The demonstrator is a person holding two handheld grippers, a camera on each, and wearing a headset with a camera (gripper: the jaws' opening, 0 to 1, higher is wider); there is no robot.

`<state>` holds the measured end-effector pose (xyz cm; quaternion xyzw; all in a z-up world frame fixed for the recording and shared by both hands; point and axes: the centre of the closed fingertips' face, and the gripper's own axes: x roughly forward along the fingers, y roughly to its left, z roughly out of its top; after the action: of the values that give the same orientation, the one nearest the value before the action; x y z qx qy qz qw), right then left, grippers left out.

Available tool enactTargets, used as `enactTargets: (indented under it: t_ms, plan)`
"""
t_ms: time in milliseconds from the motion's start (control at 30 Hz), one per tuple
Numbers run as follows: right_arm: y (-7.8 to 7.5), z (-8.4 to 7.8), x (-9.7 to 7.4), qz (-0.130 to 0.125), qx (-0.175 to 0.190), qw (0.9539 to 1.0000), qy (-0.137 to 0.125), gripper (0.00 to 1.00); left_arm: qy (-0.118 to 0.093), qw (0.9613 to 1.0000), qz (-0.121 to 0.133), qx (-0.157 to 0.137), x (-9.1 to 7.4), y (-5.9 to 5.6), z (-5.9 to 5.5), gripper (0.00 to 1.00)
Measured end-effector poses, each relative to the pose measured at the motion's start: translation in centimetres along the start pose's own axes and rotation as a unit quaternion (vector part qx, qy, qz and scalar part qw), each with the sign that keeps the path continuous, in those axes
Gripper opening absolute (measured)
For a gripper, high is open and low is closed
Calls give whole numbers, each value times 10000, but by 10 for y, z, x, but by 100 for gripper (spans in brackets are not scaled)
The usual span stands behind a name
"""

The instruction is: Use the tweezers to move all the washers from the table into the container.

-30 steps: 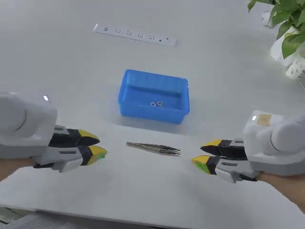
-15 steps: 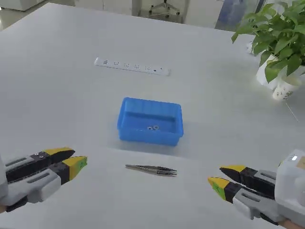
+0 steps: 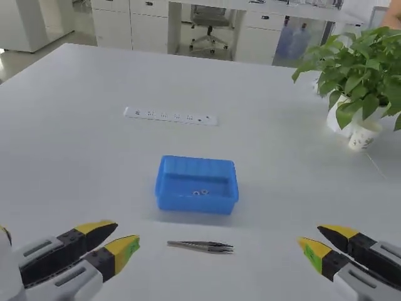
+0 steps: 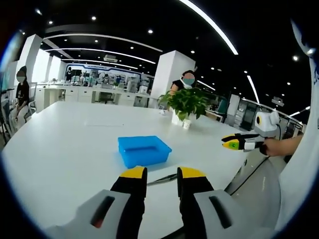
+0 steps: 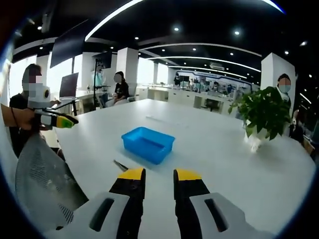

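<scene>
washers (image 3: 200, 192) inside container (image 3: 195, 204), head view

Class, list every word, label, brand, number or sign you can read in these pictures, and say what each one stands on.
No text here can be read.
On the power strip: small marks by the sockets, too small to read.
On the cup beside the potted plant: a faint print, too blurred to read.

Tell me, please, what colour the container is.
The container is blue, clearest in the head view.
</scene>
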<state>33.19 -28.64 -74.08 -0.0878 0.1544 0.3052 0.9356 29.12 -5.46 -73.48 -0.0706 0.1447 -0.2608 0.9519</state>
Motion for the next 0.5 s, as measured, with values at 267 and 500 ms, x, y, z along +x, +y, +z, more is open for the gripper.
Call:
enactTargets:
  t_ms: [267,500]
  plan:
    - [9,2,-6,62,142,9998,-149,29,143,9997,-140,145,0,-5,-1,36]
    - [11,0,-4,68,160,9998,-63,31,399,9990,-28,201,-5,2,-5,42]
